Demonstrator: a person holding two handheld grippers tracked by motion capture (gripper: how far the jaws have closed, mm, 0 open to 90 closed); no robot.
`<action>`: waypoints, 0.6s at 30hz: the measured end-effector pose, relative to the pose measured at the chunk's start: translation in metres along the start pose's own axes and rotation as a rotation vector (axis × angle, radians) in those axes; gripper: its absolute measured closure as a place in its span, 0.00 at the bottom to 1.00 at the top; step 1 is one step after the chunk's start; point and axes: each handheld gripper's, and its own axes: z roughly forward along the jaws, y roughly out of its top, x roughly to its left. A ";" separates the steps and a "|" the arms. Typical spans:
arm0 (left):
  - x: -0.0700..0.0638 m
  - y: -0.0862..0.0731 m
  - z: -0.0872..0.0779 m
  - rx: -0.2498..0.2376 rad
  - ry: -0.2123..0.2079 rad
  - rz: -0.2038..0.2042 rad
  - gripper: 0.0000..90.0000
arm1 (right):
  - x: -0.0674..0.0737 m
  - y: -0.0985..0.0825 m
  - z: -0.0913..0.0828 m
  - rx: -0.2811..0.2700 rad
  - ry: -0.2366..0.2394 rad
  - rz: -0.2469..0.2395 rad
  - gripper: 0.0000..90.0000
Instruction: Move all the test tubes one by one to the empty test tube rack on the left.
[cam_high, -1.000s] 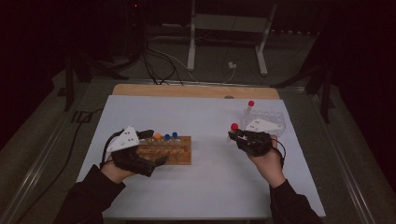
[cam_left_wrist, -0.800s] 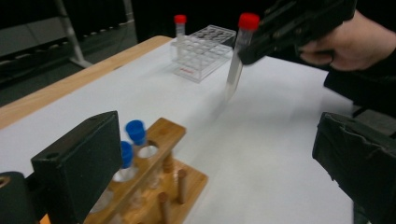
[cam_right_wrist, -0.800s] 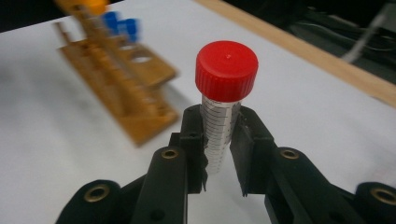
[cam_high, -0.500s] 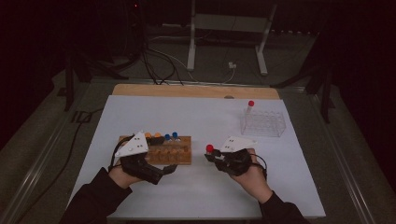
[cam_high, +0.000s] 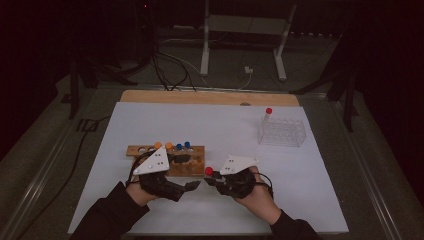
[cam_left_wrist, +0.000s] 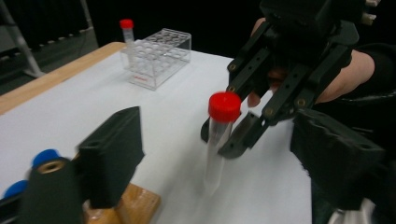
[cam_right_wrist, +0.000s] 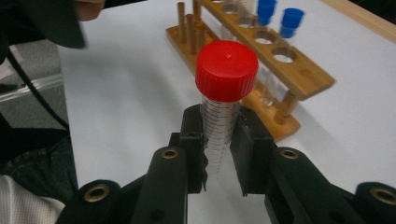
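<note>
My right gripper (cam_right_wrist: 218, 150) is shut on a clear tube with a red cap (cam_right_wrist: 226, 70) and holds it upright, low over the white mat in front of the wooden rack (cam_high: 165, 156). In the high view the red cap (cam_high: 209, 171) sits just right of my left gripper (cam_high: 191, 186). In the left gripper view that tube (cam_left_wrist: 219, 135) stands between my left gripper's (cam_left_wrist: 219, 156) two jaws. These jaws have just been closing, but their pads stand apart from the tube. The wooden rack holds orange-capped and blue-capped tubes (cam_high: 179, 146).
A clear plastic rack (cam_high: 281, 132) stands at the mat's far right with one red-capped tube (cam_high: 268, 111) at its left corner. The wooden rack (cam_right_wrist: 280, 60) lies close behind both grippers. A wooden board (cam_high: 210, 97) edges the mat at the back.
My right gripper has carried the red-capped tube leftward from the clear rack to the front of the wooden rack. My left gripper has shifted right toward it, and its jaws have narrowed.
</note>
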 end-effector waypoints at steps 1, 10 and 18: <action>-0.001 0.000 0.001 0.001 -0.005 -0.001 0.25 | 0.002 0.000 0.001 0.001 0.003 -0.005 0.83; -0.003 -0.001 0.011 0.006 -0.022 0.020 0.49 | 0.009 0.002 0.005 0.008 0.032 -0.021 0.83; -0.005 -0.001 0.017 0.019 -0.035 0.045 0.62 | 0.012 0.002 0.004 0.009 0.037 -0.025 0.83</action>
